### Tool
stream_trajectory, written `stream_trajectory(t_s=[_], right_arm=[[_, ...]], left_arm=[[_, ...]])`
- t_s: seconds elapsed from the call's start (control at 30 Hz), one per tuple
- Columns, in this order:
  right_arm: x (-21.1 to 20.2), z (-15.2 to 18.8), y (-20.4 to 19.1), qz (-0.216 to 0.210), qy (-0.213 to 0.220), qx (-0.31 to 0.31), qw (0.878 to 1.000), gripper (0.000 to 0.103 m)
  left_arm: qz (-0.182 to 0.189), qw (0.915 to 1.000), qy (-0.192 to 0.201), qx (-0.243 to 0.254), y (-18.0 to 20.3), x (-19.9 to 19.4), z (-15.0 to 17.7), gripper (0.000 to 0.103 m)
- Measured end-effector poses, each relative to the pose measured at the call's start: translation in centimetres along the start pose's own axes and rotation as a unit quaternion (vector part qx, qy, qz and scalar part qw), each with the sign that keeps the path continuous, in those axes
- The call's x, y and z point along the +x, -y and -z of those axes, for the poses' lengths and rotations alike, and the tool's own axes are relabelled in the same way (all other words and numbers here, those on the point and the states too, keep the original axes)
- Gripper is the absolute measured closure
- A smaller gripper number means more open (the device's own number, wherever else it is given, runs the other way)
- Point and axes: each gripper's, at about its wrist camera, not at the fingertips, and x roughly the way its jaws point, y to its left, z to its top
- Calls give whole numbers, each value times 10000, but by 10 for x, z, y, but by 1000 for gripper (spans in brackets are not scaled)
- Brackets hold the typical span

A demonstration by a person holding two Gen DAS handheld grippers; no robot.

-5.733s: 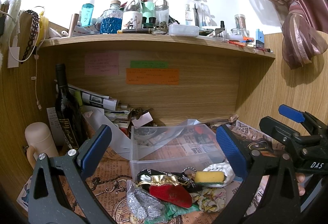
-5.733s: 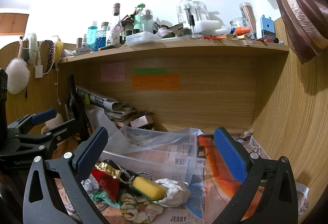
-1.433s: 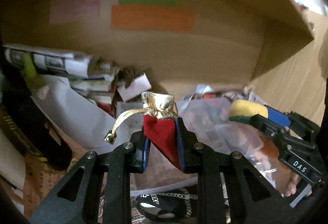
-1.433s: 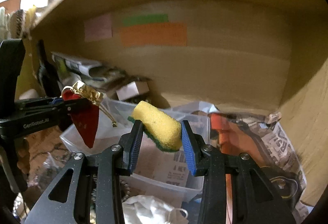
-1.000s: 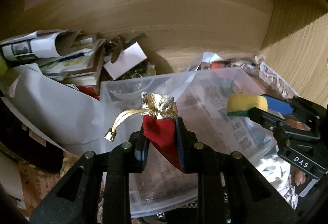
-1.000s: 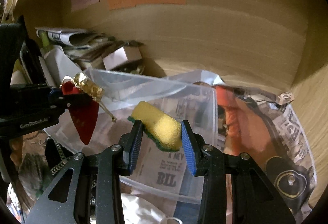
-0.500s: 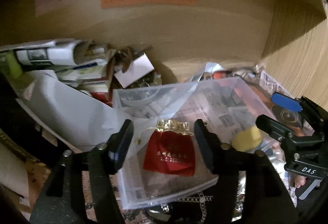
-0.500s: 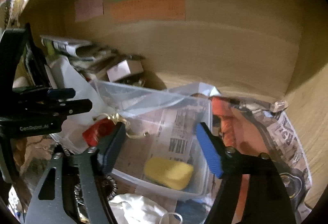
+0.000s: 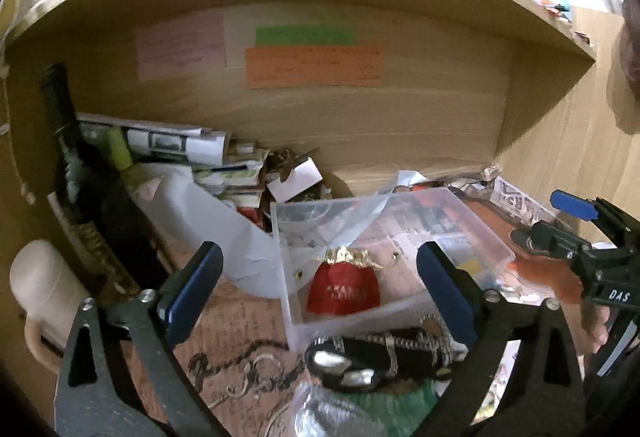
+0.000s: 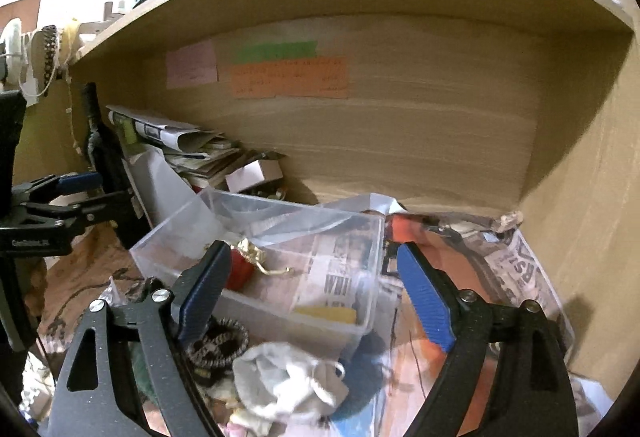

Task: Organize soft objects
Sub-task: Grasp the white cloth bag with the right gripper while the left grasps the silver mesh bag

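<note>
Lying inside the clear bin [image 9: 472,221], the red pouch [image 9: 343,289] and yellow sponge [image 10: 326,314] are judged as sorted. Both the left hand-held gripper [image 9: 316,285] and right hand-held gripper [image 10: 312,293] are held spread and empty. A descent toward the white cloth [image 10: 288,377] or black chain strap [image 9: 372,357] on the tabletop [image 9: 240,321] is called for next.
</note>
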Motion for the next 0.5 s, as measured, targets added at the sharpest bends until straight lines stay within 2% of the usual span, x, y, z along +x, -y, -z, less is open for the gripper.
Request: stream_trajectory(t_s=[0.23,0.5], right_arm=[[-11,25,4,48,-239,99,9997,20],[0,61,7,93,-845,281,9960,20]], left_arm=[[35,9995,-289,-73,-5,-10,33,4],[68,9963,-822,-252,-8,0,74,4]])
